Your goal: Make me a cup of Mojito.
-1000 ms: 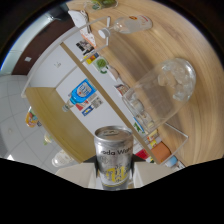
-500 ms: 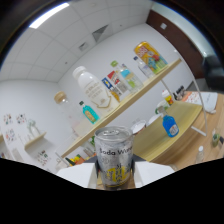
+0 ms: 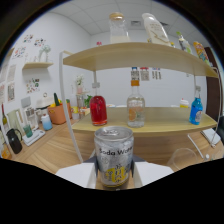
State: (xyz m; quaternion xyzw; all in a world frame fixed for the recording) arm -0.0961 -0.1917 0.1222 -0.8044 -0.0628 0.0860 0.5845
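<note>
A silver soda water can (image 3: pixel 114 154) with a yellow label patch stands upright between my fingers, and my gripper (image 3: pixel 114 176) is shut on it. The white fingers (image 3: pixel 75 175) show at either side of the can's base. Beyond the can, on a wooden counter (image 3: pixel 160 120), stand a bottle of red liquid (image 3: pixel 98 106), a clear bottle with an orange label (image 3: pixel 136 105) and a blue bottle (image 3: pixel 196 108) further right. A clear glass (image 3: pixel 186 158) sits low to the right of the can.
A wooden shelf (image 3: pixel 140 56) spans above the counter and carries several bottles and packs, among them a clear jar (image 3: pixel 118 28). At the left stand a terracotta pot (image 3: pixel 57 113), small cups and a dark bag (image 3: pixel 13 141). A thin white post (image 3: pixel 70 110) rises left of the can.
The view has swung level: it was tilted towards ceiling and shelf, and now it faces the counter straight on. The can stays held between the fingers throughout.
</note>
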